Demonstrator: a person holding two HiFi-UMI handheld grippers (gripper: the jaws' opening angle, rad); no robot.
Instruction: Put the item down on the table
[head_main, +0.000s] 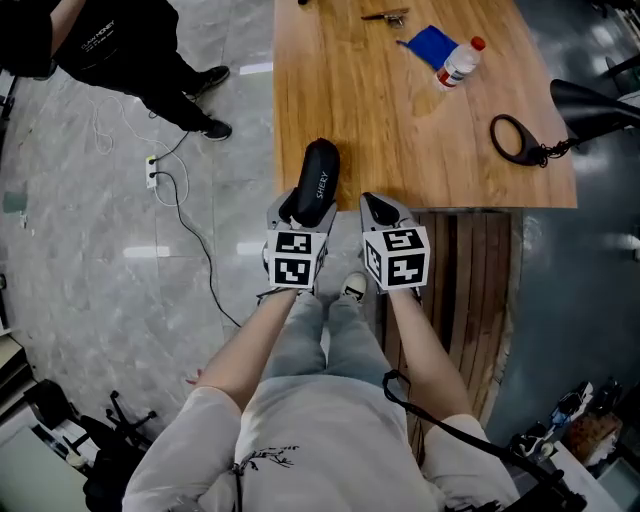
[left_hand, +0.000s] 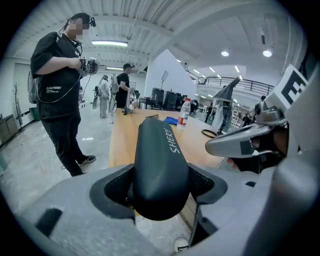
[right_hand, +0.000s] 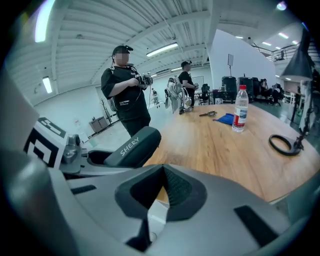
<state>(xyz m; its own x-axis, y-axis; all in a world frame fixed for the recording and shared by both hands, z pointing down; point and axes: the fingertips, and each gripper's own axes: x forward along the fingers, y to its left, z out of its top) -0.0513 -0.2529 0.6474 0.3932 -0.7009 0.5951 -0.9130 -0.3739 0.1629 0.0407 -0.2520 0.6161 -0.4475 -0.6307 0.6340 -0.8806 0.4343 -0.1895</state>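
At the near edge of the tabletop (head_main: 400, 120), gripped by its near end in the left gripper (head_main: 298, 215): a black oblong case (head_main: 315, 180) with white SHERY lettering along the top. Pointing away from the body, far end out over the wood and tilted slightly upward. Seemingly not yet touching the surface, judging by the right gripper view. Pads (left_hand: 205, 182) pressed on both flanks of the rounded near end, spread wide to take its girth.

Probably a rigid shell, light and likely hollow. Smooth matte skin and curved sides, so liable to slip or pivot if squeezed only at the tip. Held off-centre, so likely to dip nose-down on loosening. Best lowered flat onto the wood before easing the pads apart. Not fragile by the look of it, but apt to rock on its rounded belly if let go from above.

Just to the right and level with it: the right gripper (head_main: 380, 212), clenched shut, nothing inside.

Ahead, plenty of bare wood for the landing. Farther off, well apart from the case: a clear bottle (head_main: 459, 62) with a red cap, just beside a blue cloth (head_main: 430, 43), and a black loop (head_main: 515, 138) on a short chain near the right edge. On the floor to the left, a standing person (head_main: 120, 50) in black and a white cable (head_main: 190, 215).
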